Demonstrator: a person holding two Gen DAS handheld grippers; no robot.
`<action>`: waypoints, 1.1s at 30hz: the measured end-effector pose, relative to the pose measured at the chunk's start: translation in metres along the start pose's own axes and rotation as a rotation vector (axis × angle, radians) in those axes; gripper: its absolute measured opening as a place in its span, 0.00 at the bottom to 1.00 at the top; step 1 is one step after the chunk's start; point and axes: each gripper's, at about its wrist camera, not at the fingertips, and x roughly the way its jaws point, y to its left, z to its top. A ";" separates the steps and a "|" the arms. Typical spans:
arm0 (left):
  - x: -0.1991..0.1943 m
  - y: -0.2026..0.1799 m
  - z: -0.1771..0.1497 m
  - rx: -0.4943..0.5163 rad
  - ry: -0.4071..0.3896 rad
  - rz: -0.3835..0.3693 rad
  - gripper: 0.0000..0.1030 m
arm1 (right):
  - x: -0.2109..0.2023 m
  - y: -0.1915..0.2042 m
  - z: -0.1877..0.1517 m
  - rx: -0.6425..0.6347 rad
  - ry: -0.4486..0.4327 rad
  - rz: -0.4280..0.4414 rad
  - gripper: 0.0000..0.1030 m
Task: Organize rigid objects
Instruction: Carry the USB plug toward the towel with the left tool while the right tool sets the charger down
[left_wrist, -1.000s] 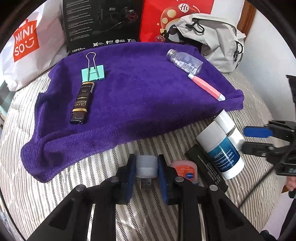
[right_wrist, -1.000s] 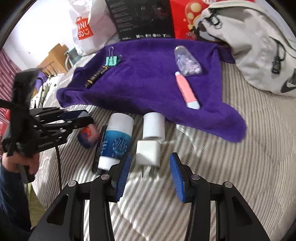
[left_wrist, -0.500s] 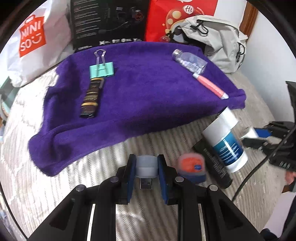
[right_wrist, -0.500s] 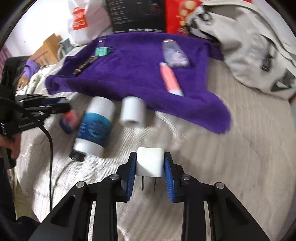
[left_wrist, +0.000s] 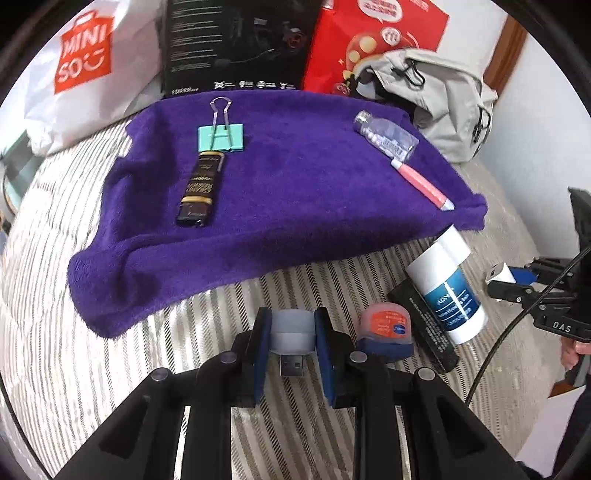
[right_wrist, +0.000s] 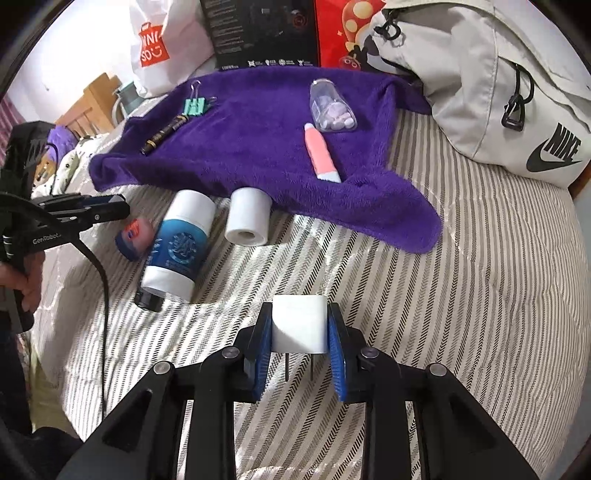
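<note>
My left gripper (left_wrist: 291, 339) is shut on a small grey USB adapter (left_wrist: 292, 332), its plug pointing back toward the camera, held above the striped bedding. My right gripper (right_wrist: 299, 332) is shut on a white wall charger (right_wrist: 299, 326) with two prongs hanging down. On the purple towel (left_wrist: 295, 192) lie a teal binder clip (left_wrist: 221, 136), a black-and-gold lighter (left_wrist: 199, 188), a clear pill bottle (left_wrist: 386, 134) and a pink tube (left_wrist: 421, 182). Off the towel rest a blue-and-white bottle (right_wrist: 181, 243), a white cylinder (right_wrist: 248, 216) and a small orange-lidded jar (left_wrist: 386, 326).
A grey backpack (right_wrist: 491, 85), a red box (left_wrist: 373, 40), a black box (left_wrist: 236, 40) and a white shopping bag (left_wrist: 81, 70) stand behind the towel. A flat black item (left_wrist: 424, 325) lies under the blue bottle. A hand (right_wrist: 26, 280) holds the left gripper's handle.
My right gripper closed on the white charger and lifted it off the bedding, back toward me. The left gripper, still holding the USB adapter, has shifted slightly.
</note>
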 end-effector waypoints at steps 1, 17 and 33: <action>-0.002 0.002 -0.001 -0.012 -0.004 -0.012 0.22 | -0.002 0.000 0.001 -0.002 -0.003 0.000 0.27; -0.037 0.025 0.027 -0.039 -0.077 0.019 0.22 | -0.023 0.007 0.048 -0.065 -0.074 0.037 0.27; -0.023 0.043 0.071 -0.026 -0.074 0.044 0.22 | 0.000 0.009 0.110 -0.094 -0.089 0.046 0.27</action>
